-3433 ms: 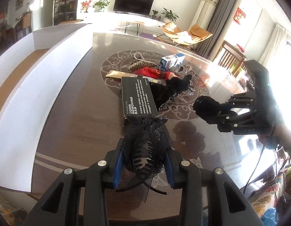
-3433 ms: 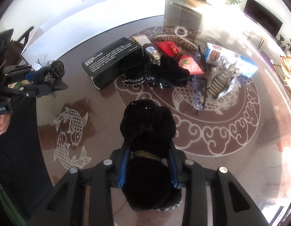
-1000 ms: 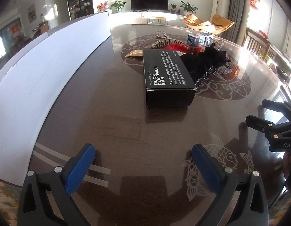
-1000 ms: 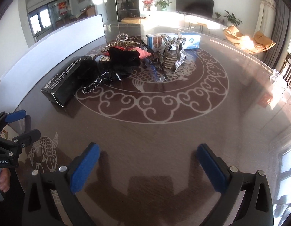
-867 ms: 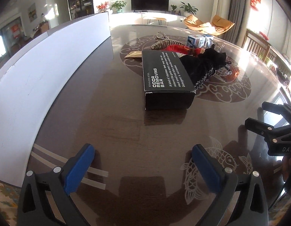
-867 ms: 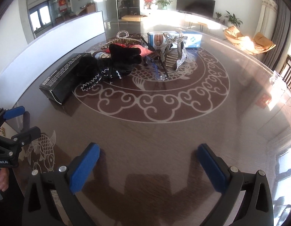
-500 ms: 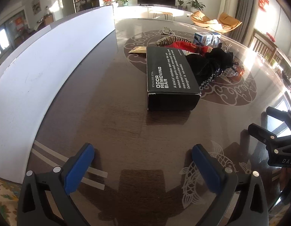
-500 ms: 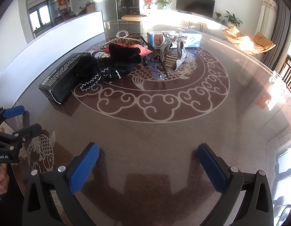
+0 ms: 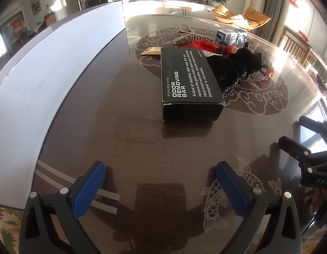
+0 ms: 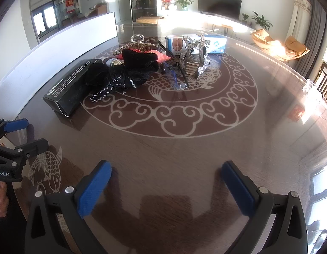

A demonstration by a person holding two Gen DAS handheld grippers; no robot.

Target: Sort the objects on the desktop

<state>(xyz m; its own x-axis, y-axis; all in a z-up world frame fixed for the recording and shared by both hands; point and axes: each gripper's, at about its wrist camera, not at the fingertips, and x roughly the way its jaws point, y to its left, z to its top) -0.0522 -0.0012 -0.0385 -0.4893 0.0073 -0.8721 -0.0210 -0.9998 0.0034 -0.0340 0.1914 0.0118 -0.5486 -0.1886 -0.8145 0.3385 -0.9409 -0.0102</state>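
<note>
Both the left gripper (image 9: 160, 182) and right gripper (image 10: 166, 182) hover empty, fingers spread wide, over the table (image 10: 184, 148). Next pick likely: black box (image 9: 189, 84) at twelve o'clock, clutter pile (image 10: 155, 63) beyond.

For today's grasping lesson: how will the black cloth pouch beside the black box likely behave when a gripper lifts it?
The black pouch looks soft and crumpled, so it will probably sag. Its cord trails loose on the table and may dangle or snag. It leans against the black box, which might shift.
</note>
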